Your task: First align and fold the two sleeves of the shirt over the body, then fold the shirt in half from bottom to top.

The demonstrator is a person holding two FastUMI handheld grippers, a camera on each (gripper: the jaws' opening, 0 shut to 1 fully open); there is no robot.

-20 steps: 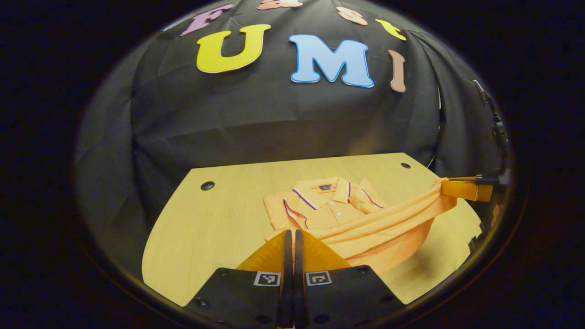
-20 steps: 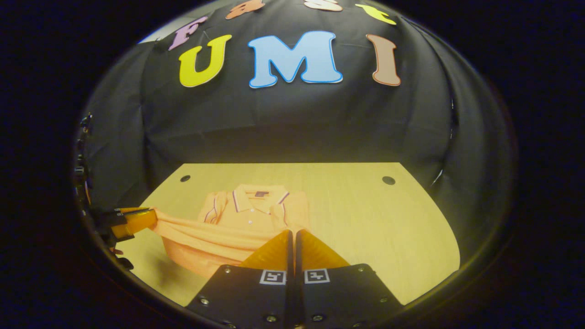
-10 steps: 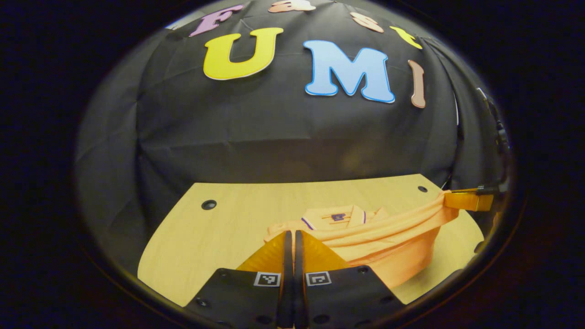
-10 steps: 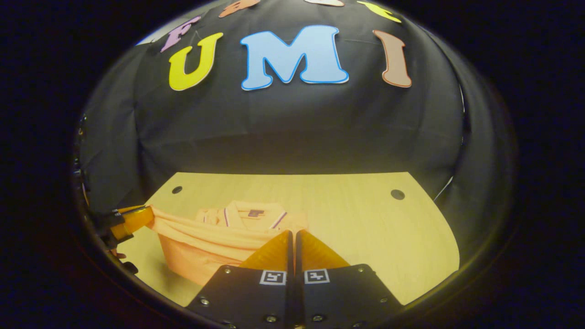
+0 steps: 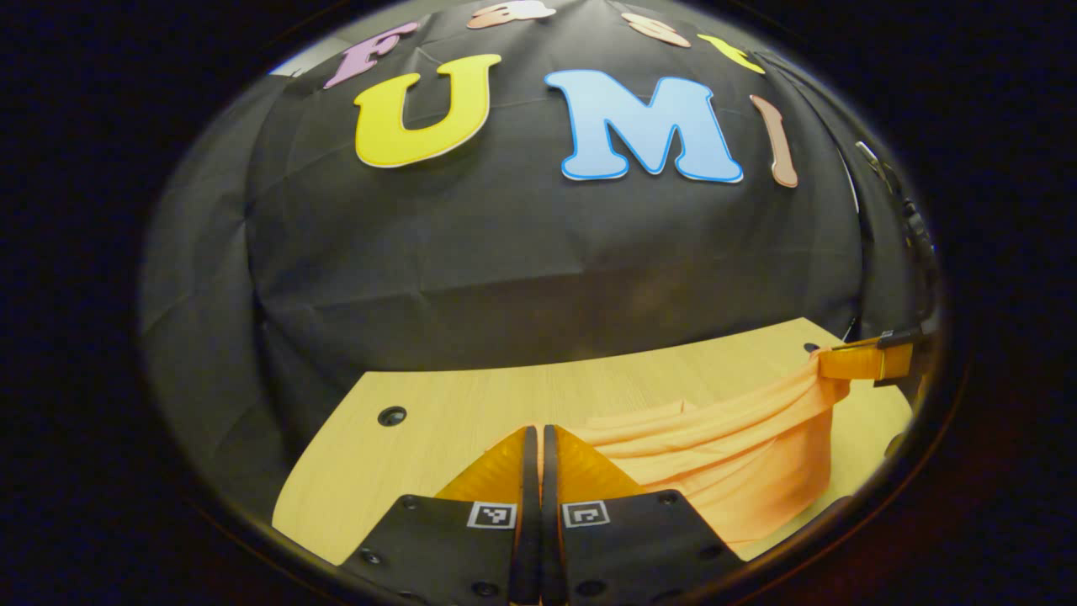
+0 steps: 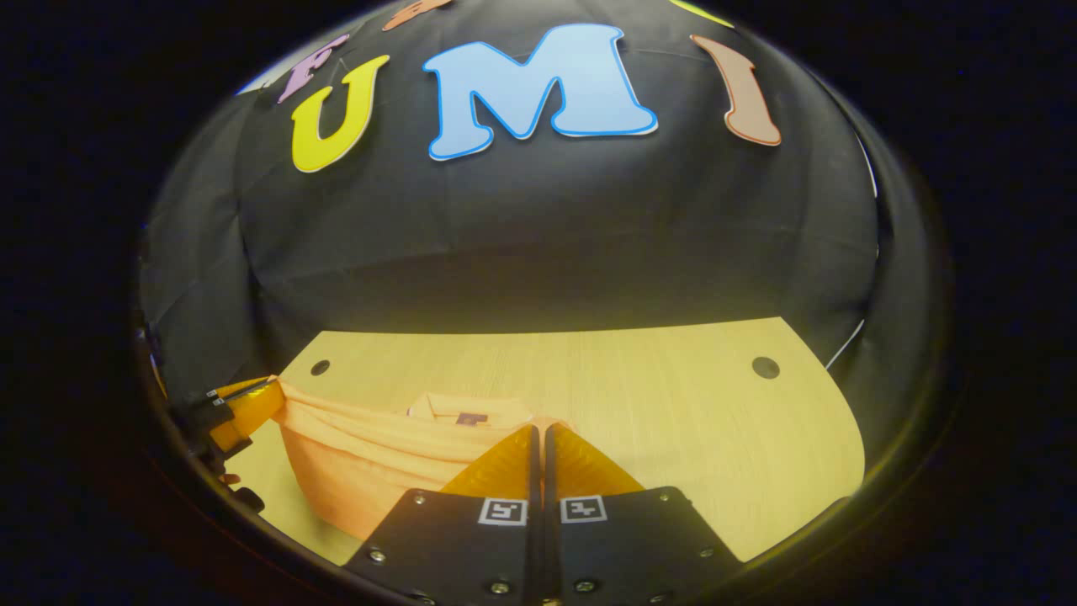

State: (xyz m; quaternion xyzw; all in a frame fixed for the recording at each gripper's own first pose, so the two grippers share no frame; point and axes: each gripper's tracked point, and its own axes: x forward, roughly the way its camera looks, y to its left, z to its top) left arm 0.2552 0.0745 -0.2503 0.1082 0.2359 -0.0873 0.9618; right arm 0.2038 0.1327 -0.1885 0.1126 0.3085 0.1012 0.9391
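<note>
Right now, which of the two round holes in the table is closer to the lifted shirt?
In the right gripper view, the left hole sits just above the orange polo shirt; the right hole lies far across bare wooden table.

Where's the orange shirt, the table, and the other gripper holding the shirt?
shirt (image 5: 740, 471): left gripper view, hanging cloth.
table (image 6: 673, 396): right gripper view, bare wood top.
right gripper (image 5: 829, 364): left gripper view, fingertips at the shirt's edge.

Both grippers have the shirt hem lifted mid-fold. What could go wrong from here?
1. The hem of the shirt sags between the left gripper and right gripper; laid down slack, it may wrinkle.
2. The collar is nearly hidden behind the raised cloth, so lining the hem up with it is hard to judge.
3. Each gripper's jaws pinch just a corner; one could slip.
</note>
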